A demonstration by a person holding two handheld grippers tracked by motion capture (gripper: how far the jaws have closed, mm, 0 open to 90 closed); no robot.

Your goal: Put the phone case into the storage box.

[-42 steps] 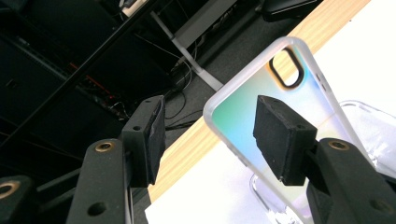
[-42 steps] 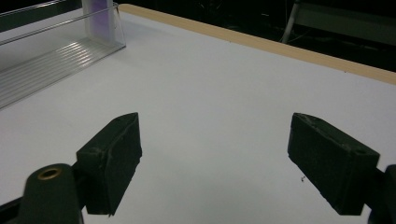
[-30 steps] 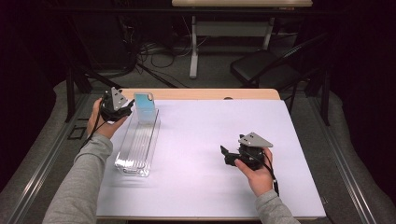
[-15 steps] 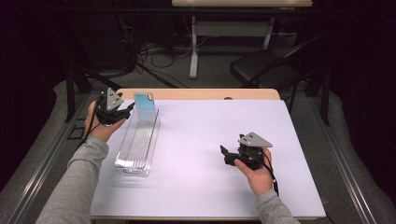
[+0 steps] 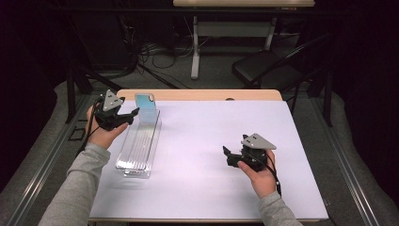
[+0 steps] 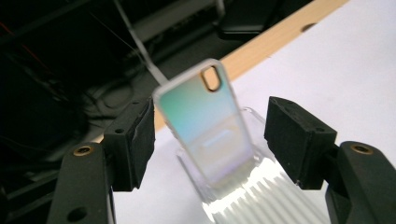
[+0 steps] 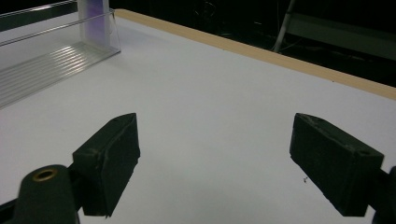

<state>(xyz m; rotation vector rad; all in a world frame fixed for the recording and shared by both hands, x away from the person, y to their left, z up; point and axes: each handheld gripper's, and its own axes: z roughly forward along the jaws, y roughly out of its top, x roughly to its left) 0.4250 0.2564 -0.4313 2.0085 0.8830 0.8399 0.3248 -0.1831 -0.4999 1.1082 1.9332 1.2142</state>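
At the far end of the clear slotted rack [image 5: 139, 146], the phone case [image 5: 145, 108] stood upright in a slot, long axis vertical, camera hole at the top. Placing it looked done: the left gripper [image 5: 126, 116], its jaws just opening, stood clear of the case, leaving only withdrawal. The right gripper [image 5: 228, 156] rested open and empty on the table [image 5: 197, 141], well right of the rack.

we see a phone case [image 6: 205, 123] with a pale teal-to-pearl sheen and a clear rim, its camera cutout at the top corner. it stands upright, leaning slightly, in the far end slot of a clear ribbed plastic rack [image 5: 136, 153], which lies lengthwise on the white table surface [image 5: 207, 136] near its left edge.
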